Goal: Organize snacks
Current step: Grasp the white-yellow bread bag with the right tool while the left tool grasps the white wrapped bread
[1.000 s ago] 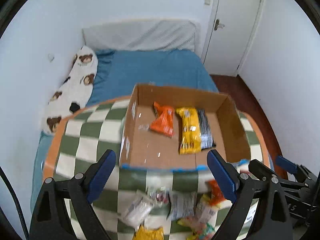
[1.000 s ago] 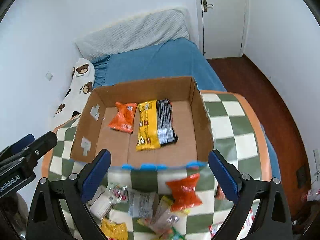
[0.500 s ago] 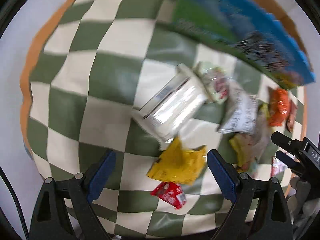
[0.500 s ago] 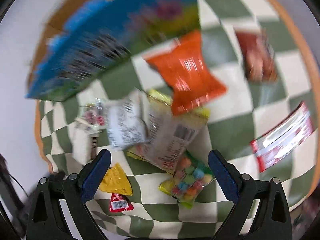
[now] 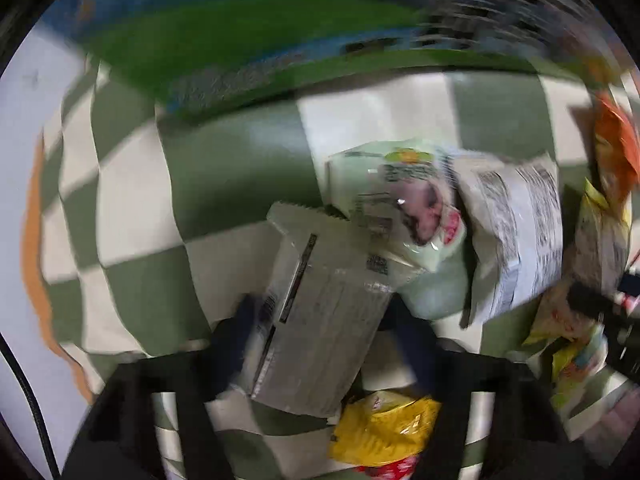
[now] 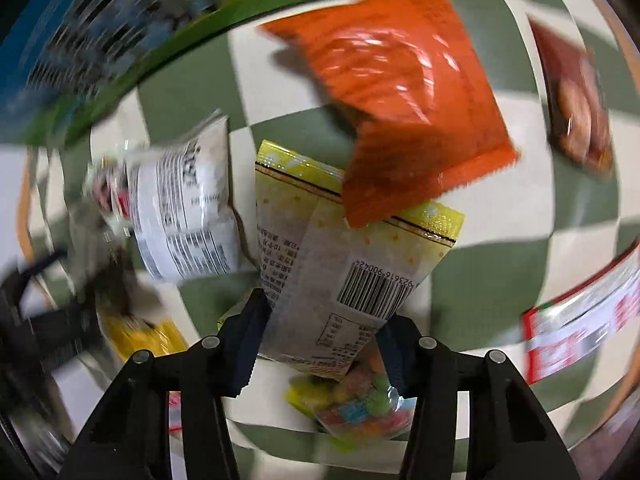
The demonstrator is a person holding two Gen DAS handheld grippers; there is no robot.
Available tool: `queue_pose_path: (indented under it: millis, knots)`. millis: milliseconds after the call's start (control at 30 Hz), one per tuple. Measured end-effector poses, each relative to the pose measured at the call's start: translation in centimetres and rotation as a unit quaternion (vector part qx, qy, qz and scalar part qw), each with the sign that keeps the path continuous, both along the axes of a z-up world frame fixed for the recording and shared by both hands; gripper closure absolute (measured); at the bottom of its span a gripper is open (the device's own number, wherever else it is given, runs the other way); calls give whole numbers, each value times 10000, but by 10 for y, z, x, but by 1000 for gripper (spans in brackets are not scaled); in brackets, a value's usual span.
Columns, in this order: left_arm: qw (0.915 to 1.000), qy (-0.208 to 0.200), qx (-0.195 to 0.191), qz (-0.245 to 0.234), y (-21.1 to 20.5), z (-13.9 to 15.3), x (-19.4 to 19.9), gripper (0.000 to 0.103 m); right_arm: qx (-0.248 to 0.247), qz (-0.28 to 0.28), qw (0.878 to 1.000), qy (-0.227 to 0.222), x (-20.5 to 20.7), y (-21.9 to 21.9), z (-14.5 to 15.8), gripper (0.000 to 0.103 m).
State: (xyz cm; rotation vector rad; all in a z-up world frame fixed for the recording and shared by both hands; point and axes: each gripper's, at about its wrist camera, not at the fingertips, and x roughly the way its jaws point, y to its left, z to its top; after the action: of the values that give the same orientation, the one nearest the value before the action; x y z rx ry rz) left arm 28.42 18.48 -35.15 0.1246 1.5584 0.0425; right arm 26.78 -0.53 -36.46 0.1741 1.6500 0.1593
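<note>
Closing since a second ago — left tongs (image 5: 320, 344) pinching silver packet (image 5: 320, 320) | right tongs (image 6: 320, 332) pinching yellow packet (image 6: 340, 276)

Both hand-held grippers down, jaws just closing: left (image 5: 320, 344) around silver packet (image 5: 320, 320); right (image 6: 320, 344) around yellow packet (image 6: 340, 280)

We note a green-and-cream checked cloth (image 6: 472, 284) with an orange border. Ahead of the right gripper's (image 6: 320, 340) dark blue pads (image 6: 246, 340): a pale yellow packet (image 6: 340, 264) with a black barcode, a glossy orange bag (image 6: 404, 92) beyond. Between the left gripper's (image 5: 324, 344) pads, a silver-grey packet (image 5: 316, 320); nearer, a bright yellow bag (image 5: 380, 428).
</note>
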Motion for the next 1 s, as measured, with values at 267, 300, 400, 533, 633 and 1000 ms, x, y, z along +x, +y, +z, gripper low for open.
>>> queue_pose_path:
  millis: [267,300,400,533,633,1000]
  knots:
    - [9670,3,-1340,2167,80,-3,-24,40,-467,1052,9927,-360,3,25,15,38]
    - [9692,82,-1332,2072,78,-7,-24,39,-320,908,9948,-334,4,23,15,31]
    - [9813,268,-1031,1603,68,-16,-19,39,-98,470,9986,-228,11,16,13,28]
    - [9864,145,-772,1444,52,-13,-16,39,-98,12,10000,-12,19,5,4,28]
    - [9859,-64,-706,1513,51,-9,-25,42,-3,-284,9995,152,17,-4,-7,29]
    - [9913,34,-406,1251,39,-20,-77,42,-327,160,9993,17,-3,8,-10,43]
